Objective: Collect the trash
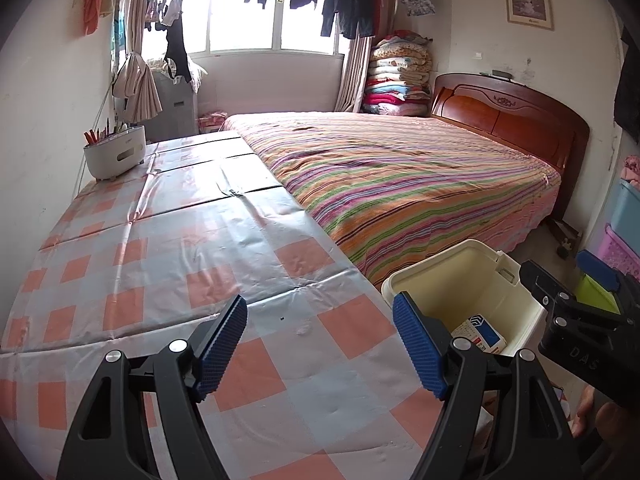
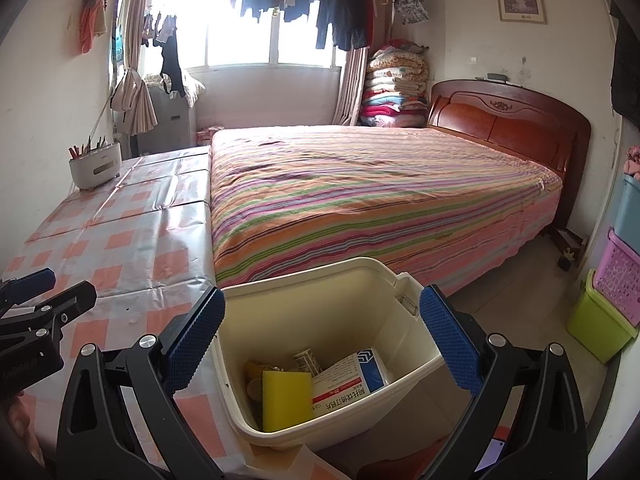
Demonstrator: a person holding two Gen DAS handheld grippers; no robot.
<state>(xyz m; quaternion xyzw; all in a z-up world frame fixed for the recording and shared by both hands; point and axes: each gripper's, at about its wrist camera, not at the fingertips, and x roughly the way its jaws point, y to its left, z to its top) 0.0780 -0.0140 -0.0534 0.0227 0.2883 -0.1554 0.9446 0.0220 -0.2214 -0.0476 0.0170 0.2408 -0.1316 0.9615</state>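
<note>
Cream bin (image 2: 332,360), lower centre of the right wrist view, sits off the tabletop's edge beside the bed. Inside: yellow sponge (image 2: 286,400), medicine box (image 2: 348,380), a small cup (image 2: 307,361). Your right gripper (image 2: 322,338) hangs over it, jaws wide apart, holding nothing. Your left gripper (image 1: 320,346) is over the tabletop (image 1: 160,260), jaws equally wide, empty. Collection looks near done; no loose trash shows on the checked cloth. Next, scan for leftovers before closing out. Striped bed (image 2: 380,200) centre frame; pen holder (image 1: 115,152) upper left; laundry across the window.
</note>
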